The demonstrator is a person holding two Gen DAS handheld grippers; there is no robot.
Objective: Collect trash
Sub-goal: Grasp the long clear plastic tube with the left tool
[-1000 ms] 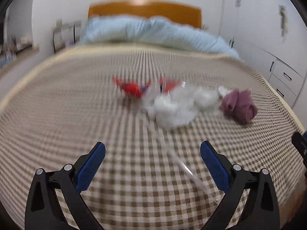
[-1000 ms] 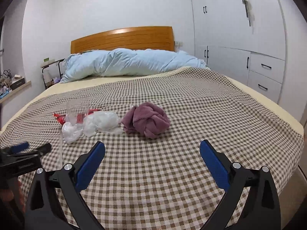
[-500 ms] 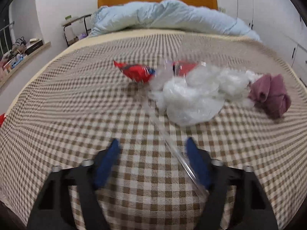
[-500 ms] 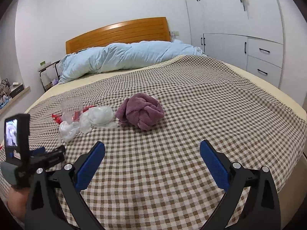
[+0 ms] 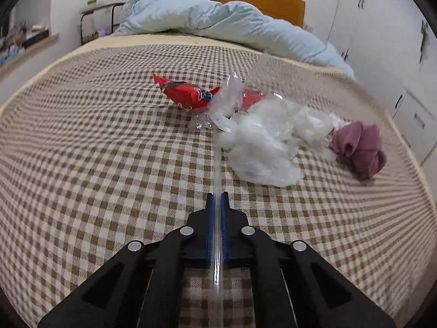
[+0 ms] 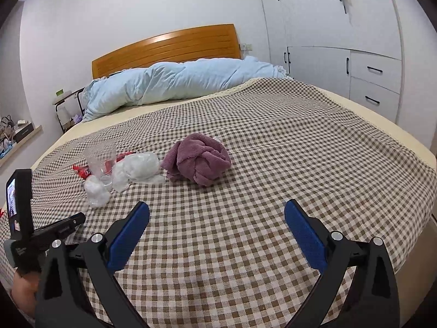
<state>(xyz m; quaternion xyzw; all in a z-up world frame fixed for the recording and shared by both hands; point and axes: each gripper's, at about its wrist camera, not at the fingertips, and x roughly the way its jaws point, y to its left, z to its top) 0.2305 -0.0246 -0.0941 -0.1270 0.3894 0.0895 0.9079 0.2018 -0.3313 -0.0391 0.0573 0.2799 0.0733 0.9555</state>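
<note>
My left gripper (image 5: 217, 195) is shut on a thin clear plastic strip (image 5: 217, 169), straw-like, that runs along the checked bedspread (image 5: 95, 164) toward the trash pile. The pile holds a red snack wrapper (image 5: 188, 97), crumpled clear film (image 5: 228, 101) and white plastic bags (image 5: 267, 147). The right wrist view shows the same pile with a clear cup (image 6: 99, 155) standing in it, and the left gripper (image 6: 77, 218) low at the left. My right gripper (image 6: 217, 213) hovers open over bare bedspread, nothing between its fingers.
A bunched purple towel (image 5: 360, 147) lies just right of the pile. A light blue duvet (image 6: 177, 82) lies across the head of the bed under the wooden headboard (image 6: 164, 46). White cupboards and drawers (image 6: 374, 82) line the right wall. A metal rack (image 5: 95, 22) stands at the far left.
The left jaws went from wide open to shut on the clear strip, and the left gripper sank toward the bedspread. The right gripper stays open in much the same place.
</note>
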